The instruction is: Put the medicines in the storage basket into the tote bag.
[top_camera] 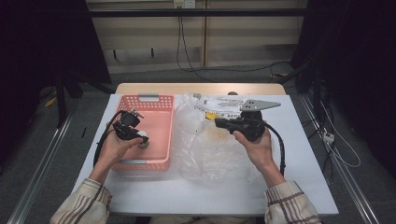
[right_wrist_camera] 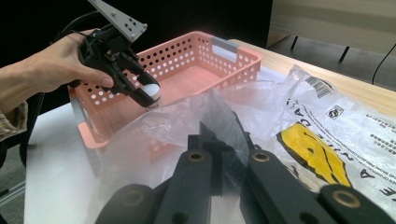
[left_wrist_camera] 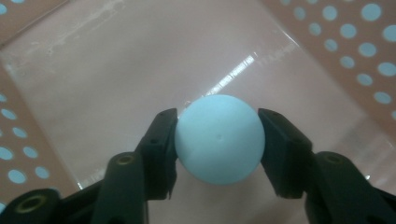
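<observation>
Light blue ball (left_wrist_camera: 218, 138) is held between the jaws of the left tool (left_wrist_camera: 218, 144), low inside the pink basket (top_camera: 164, 126). The basket is set at the left of the white worktop (top_camera: 308, 163). In the left gripper view the two black pads are seen touching the ball on both sides, with the smooth basket floor right behind it. The jaws have been closed to a middle width, just as wide as the ball.

At the right, the right tool (right_wrist_camera: 223, 140) is pinched tight on a fold of the clear plastic bag (top_camera: 205, 149). The bag is spread across the middle of the worktop, just beside the basket, and yellow print (right_wrist_camera: 314, 154) can be seen on it.

The step in hand is judged to be the taking of the ball out of the basket. To do it well, the ball should be kept in the middle of the pads, because a round, smooth thing can slip out sideways. The squeeze should be kept firm but gentle. The ball should be lifted straight up until the basket wall is cleared, and only then carried across. The bag should be held steady by the right tool, so nothing is dragged or tipped.
</observation>
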Demonstrator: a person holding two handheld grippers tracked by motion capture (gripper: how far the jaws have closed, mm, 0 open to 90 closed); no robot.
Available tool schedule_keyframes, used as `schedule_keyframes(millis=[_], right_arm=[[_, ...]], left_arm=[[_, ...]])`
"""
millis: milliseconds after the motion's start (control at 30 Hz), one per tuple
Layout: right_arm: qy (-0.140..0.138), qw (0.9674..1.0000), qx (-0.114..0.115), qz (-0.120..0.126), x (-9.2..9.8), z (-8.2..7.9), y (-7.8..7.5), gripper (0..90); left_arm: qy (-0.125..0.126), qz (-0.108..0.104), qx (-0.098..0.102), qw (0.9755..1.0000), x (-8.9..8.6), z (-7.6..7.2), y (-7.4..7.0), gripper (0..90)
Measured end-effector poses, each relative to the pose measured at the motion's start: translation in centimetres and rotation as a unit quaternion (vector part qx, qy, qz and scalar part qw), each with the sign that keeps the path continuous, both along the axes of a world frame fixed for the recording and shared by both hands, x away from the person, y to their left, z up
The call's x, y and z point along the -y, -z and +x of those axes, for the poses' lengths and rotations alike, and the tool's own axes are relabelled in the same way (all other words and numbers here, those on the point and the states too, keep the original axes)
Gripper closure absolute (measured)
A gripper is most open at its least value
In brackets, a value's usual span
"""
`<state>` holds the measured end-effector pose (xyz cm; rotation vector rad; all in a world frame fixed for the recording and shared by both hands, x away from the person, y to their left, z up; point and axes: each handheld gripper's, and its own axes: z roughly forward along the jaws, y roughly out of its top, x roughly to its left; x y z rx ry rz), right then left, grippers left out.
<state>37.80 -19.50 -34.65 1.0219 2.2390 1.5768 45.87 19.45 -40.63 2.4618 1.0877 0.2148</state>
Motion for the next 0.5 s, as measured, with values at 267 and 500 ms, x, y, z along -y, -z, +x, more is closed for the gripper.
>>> schedule_keyframes(millis=[267,500], right_arm=[[0.003,1.0,0.001,0.003,0.2,0.0,0.0,90.0],[0.004,1.0,0.002,0.008,0.3,0.1,-0.1,90.0]], left_arm=[[0.0,-0.013,0.005,0.9999,-0.5,-0.3,-0.5,50.9],[0.008,-0.049,0.052,0.9974,-0.9,-1.5,-1.9,51.0]])
